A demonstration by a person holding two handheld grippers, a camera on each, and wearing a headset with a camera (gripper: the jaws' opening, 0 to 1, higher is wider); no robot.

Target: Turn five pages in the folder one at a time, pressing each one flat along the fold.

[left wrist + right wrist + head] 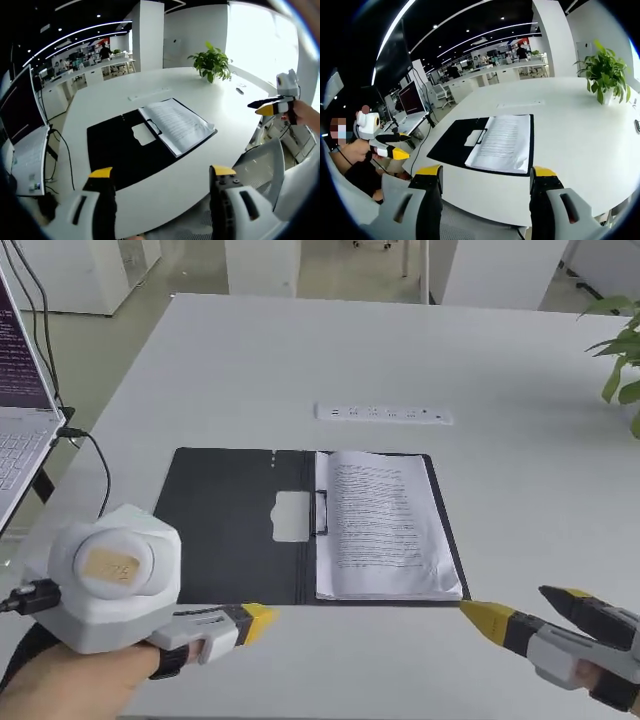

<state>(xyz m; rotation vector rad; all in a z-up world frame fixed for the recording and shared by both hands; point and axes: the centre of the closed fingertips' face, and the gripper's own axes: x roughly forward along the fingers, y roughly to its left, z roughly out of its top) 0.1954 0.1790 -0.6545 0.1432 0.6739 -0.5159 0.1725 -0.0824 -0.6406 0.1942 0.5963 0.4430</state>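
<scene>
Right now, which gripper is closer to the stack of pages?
The right gripper, its yellow tip nearly at the corner of the pages; the left gripper sits off the folder's bare black half.

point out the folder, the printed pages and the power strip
black open folder (pixel 230 530), head view, bare left inside cover
white stack of printed pages (pixel 380 525), head view, middle of top sheet
long white power strip (pixel 385 414), head view, middle of its top
</scene>
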